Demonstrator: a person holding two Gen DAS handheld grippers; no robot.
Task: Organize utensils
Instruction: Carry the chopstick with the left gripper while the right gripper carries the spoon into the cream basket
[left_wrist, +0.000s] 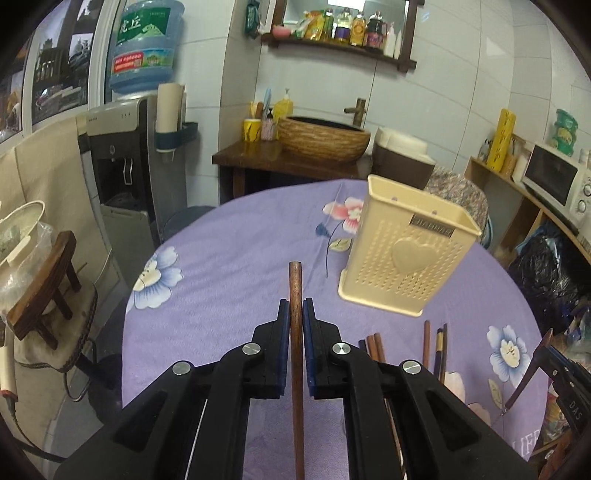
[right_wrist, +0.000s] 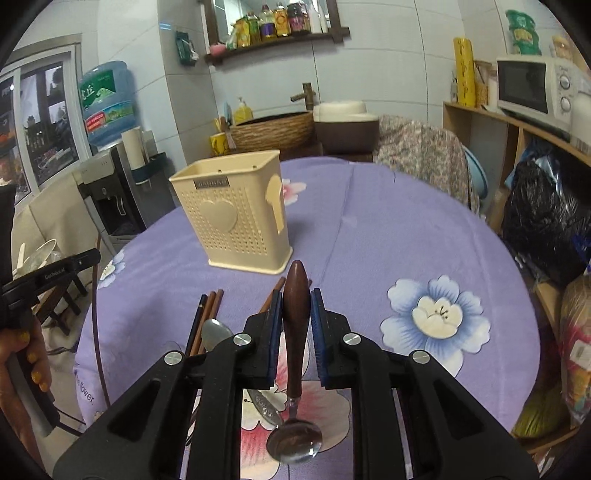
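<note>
Left wrist: left gripper (left_wrist: 295, 314) clamping chopstick (left_wrist: 295, 332), lower end cut off; right gripper (right_wrist: 296, 306) clamping spoon (right_wrist: 295, 332).

The utensil holder (right_wrist: 240, 218) stands upright on the table (right_wrist: 388, 236), toward its far side. Nearer the camera, loose chopsticks (right_wrist: 208, 314) lie on the cloth, before the holder, with what seems a spoon (right_wrist: 216, 334) beside them. Behind the table a basin (left_wrist: 323, 138) sits on a counter (left_wrist: 258, 157); a microwave (right_wrist: 532, 88) sits on a shelf to the right.
</note>
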